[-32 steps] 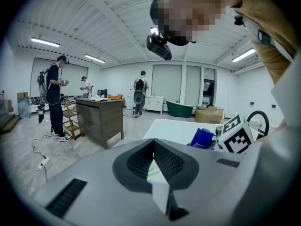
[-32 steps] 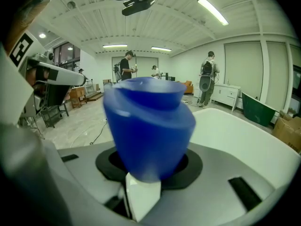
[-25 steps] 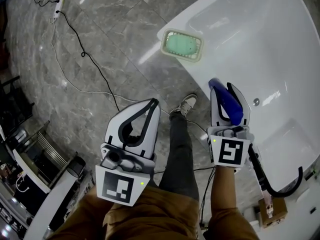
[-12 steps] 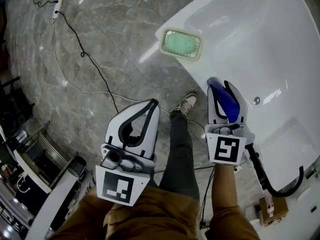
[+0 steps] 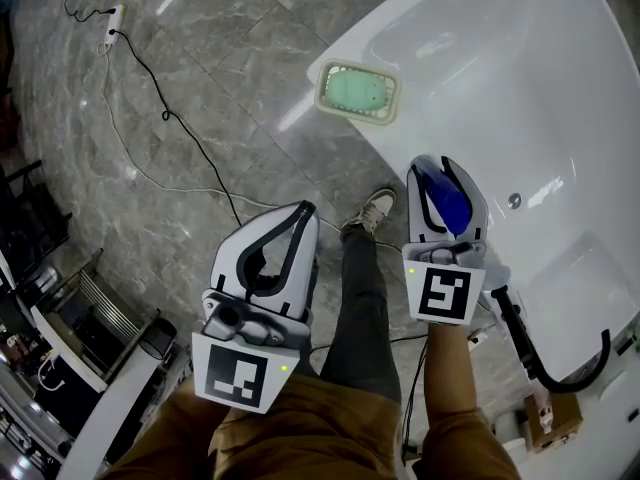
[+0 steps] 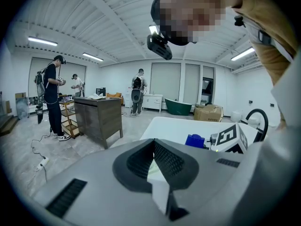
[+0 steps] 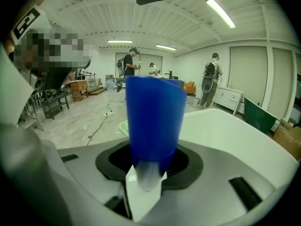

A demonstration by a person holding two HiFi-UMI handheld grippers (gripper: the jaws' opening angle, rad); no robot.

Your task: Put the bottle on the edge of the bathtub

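A blue bottle (image 5: 447, 204) sits between the jaws of my right gripper (image 5: 443, 196), which is shut on it above the near rim of the white bathtub (image 5: 560, 98). In the right gripper view the blue bottle (image 7: 153, 121) fills the middle, standing up from the jaws, with the bathtub (image 7: 235, 135) rim beyond it. My left gripper (image 5: 290, 230) hangs over the grey marble floor with its jaws closed together and nothing in them. In the left gripper view the left gripper (image 6: 154, 149) shows the jaws meeting; the bottle (image 6: 195, 141) is small at the right.
A green soap dish (image 5: 358, 91) rests on the tub's rim farther along. A black cable (image 5: 170, 118) runs across the marble floor (image 5: 180, 58). A black curved hose (image 5: 545, 363) lies at the tub's near end. My leg and shoe (image 5: 366, 213) are between the grippers. People and a wooden counter (image 6: 99, 119) stand far off.
My right gripper with the bottle has shifted slightly left and up in the head view. The left gripper has stayed put.
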